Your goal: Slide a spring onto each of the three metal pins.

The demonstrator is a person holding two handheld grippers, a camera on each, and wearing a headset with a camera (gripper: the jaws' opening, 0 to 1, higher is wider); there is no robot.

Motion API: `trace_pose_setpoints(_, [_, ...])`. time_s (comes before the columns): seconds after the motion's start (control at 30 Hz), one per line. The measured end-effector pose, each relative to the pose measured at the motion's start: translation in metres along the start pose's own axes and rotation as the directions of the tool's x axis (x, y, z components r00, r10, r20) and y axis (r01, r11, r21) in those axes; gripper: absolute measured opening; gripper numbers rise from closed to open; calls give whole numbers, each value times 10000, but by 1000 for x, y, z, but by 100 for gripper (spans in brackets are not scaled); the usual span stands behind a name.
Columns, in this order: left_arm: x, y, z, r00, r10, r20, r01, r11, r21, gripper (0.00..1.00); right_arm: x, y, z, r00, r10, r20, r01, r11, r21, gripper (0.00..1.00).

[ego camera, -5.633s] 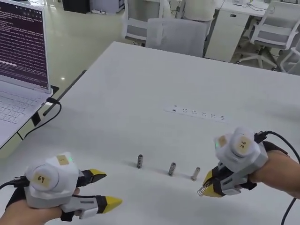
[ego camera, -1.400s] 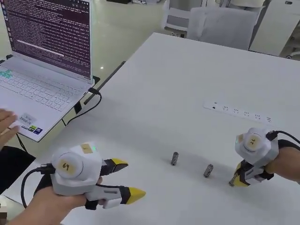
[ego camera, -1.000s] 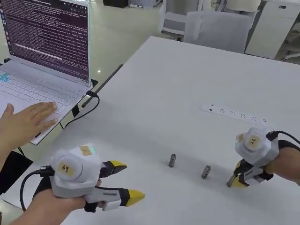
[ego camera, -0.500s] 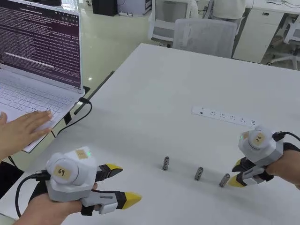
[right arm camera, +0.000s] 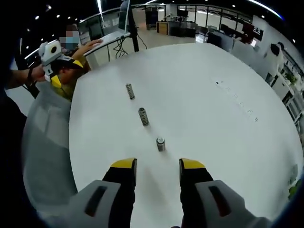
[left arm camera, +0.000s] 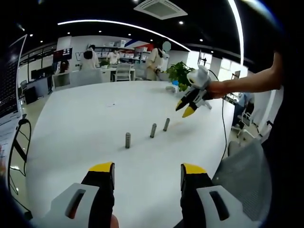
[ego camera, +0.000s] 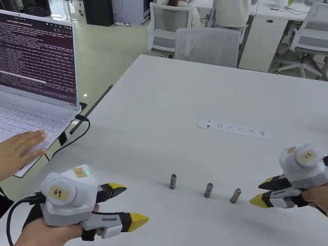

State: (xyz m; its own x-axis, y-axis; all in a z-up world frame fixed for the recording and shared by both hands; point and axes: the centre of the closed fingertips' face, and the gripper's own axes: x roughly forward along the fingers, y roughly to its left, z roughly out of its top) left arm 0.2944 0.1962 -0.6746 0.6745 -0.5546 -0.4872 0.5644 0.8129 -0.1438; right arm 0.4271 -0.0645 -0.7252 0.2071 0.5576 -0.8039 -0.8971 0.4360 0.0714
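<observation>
3 sprung pins point(ego camera: 208, 190) stand upright in a row on the bench point(ego camera: 164, 118). The right gripper point(ego camera: 260, 191), released and empty, sits just beside the end pin point(ego camera: 236, 195); the left gripper point(ego camera: 134, 204), also released, lies farther off.

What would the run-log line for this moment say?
pins: three upright in a row, spring on each | left gripper: open, empty | right gripper: open, empty, beside end pin, not touching
</observation>
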Motion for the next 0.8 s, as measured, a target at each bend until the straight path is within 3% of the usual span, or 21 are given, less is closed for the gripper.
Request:
trace_pose_setpoints(0.23, [-3,2,0,10000,24,15,-24,10000,-56,51,-15,8,-9,9960,-292,850,208,9949,985,38])
trace_pose_setpoints(0.43, [-2,4,0,10000,44,33,-44,10000,-84,51,-32,16,-7,9814,-625,1816,305,9843,1740,40])
trace_pose_setpoints(0.8, [-2,1,1,10000,34,69,-33,9999,-152,52,-48,44,-16,9596,-964,2645,259,9658,2581,48])
